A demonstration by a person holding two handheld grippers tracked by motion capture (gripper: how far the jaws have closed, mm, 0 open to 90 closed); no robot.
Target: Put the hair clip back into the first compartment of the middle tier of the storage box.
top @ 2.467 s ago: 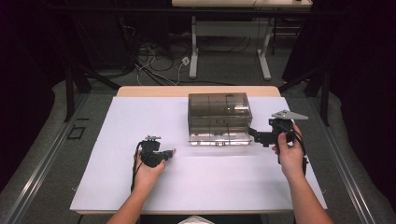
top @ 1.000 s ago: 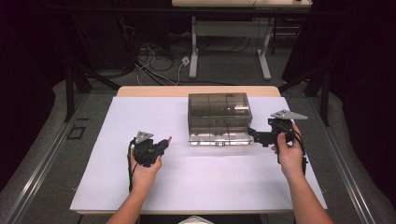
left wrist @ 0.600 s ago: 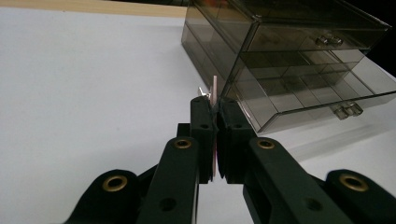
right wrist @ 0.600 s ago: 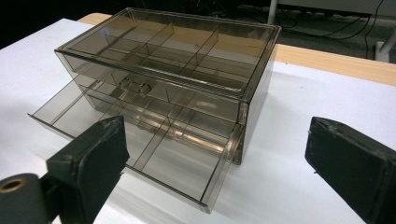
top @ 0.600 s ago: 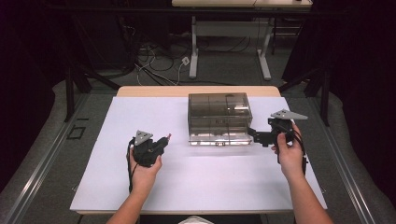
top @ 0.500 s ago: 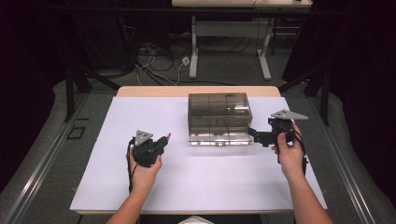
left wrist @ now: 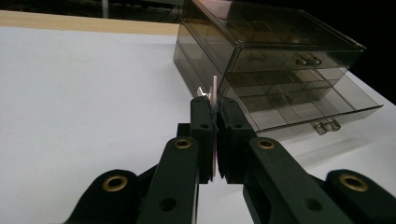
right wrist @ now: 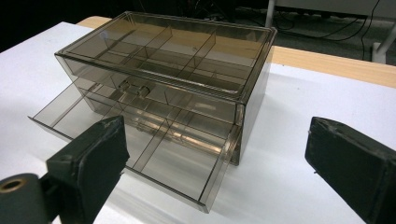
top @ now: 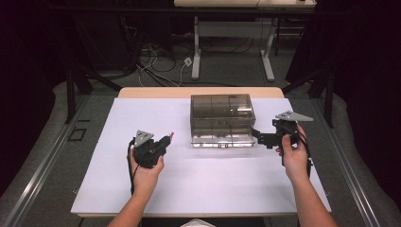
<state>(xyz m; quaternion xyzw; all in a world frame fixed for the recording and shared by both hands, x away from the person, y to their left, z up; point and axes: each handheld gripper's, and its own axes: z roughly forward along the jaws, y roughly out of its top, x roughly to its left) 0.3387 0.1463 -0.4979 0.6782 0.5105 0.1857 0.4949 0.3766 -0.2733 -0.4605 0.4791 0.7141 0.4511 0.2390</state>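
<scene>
- Left tool (left wrist: 214,109) clamped on thin pink card (left wrist: 214,91), left of smoky drawer box (top: 221,119).
- Right tool (right wrist: 215,158) wide open, empty, beside box; bottom drawer (right wrist: 140,149) pulled out on white surface (top: 142,113).
- No legible writing.

Left gripper (left wrist: 214,121) fingers clamped, apparently pinching thin pink piece (left wrist: 215,93); right gripper (right wrist: 215,163) fingers wide apart.

left gripper (left wrist: 214,135): black jaws, brass screws | right gripper (top: 259,137): grey triangular plate
</scene>
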